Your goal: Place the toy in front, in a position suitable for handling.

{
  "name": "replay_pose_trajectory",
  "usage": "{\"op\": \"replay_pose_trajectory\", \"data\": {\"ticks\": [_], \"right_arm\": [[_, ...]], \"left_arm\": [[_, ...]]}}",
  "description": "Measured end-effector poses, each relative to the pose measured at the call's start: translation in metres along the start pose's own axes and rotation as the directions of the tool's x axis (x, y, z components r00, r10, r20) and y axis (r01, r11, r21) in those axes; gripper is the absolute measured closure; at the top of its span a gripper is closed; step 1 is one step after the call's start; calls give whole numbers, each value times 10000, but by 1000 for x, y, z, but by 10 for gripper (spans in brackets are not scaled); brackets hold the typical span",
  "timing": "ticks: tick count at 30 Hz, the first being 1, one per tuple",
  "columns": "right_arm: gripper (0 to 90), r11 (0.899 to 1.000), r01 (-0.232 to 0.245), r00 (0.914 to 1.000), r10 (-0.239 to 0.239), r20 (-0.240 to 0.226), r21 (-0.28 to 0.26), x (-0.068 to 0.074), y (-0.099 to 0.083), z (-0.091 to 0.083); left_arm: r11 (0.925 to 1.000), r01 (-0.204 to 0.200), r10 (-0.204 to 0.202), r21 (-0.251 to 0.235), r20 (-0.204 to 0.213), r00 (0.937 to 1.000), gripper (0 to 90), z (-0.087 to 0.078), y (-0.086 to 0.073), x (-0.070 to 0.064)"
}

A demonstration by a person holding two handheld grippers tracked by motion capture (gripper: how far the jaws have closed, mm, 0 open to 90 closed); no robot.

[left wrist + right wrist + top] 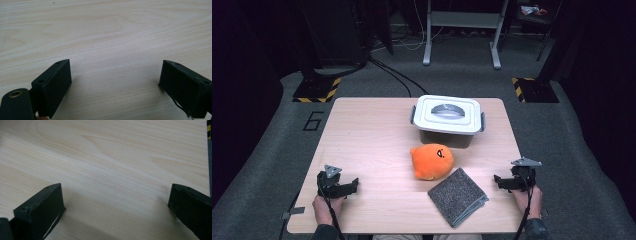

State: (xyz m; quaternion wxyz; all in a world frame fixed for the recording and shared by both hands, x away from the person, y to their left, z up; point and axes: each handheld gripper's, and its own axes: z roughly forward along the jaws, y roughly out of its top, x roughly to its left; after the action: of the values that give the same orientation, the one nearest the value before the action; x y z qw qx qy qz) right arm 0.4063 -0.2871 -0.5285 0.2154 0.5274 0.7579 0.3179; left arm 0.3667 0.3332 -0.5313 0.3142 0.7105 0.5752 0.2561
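My left gripper and right gripper both rest spread and empty on the pale grained wooden table. Between them lie a round orange plush toy and a folded grey nubbly cloth, the toy just beyond the cloth.

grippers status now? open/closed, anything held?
Left gripper: open, jaws wide apart, holding nothing, low over the bare table.
Right gripper: open, jaws wide apart, holding nothing, near the table's edge.

I count one orange plush toy just in front of the one lidded box. One folded grey cloth lies nearer me than that box.
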Motion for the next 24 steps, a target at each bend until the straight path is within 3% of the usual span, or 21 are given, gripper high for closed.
{"op": "replay_pose_trajectory", "data": {"ticks": [17,22,24], "right_arm": [[0,9998,-61,10000,60,24,184,1,1,-1],[0,9992,214,9992,-203,-332,332,3,6,-2],[0,9995,66,9989,-51,-465,317,4,12,-4]], "left_arm": [[10000,3,-3,-1,3,10000,102,0,0,0],[10000,-5,5,-3,3,10000,102,0,0,0],[10000,-1,1,-4,1,10000,102,0,0,0]]}}
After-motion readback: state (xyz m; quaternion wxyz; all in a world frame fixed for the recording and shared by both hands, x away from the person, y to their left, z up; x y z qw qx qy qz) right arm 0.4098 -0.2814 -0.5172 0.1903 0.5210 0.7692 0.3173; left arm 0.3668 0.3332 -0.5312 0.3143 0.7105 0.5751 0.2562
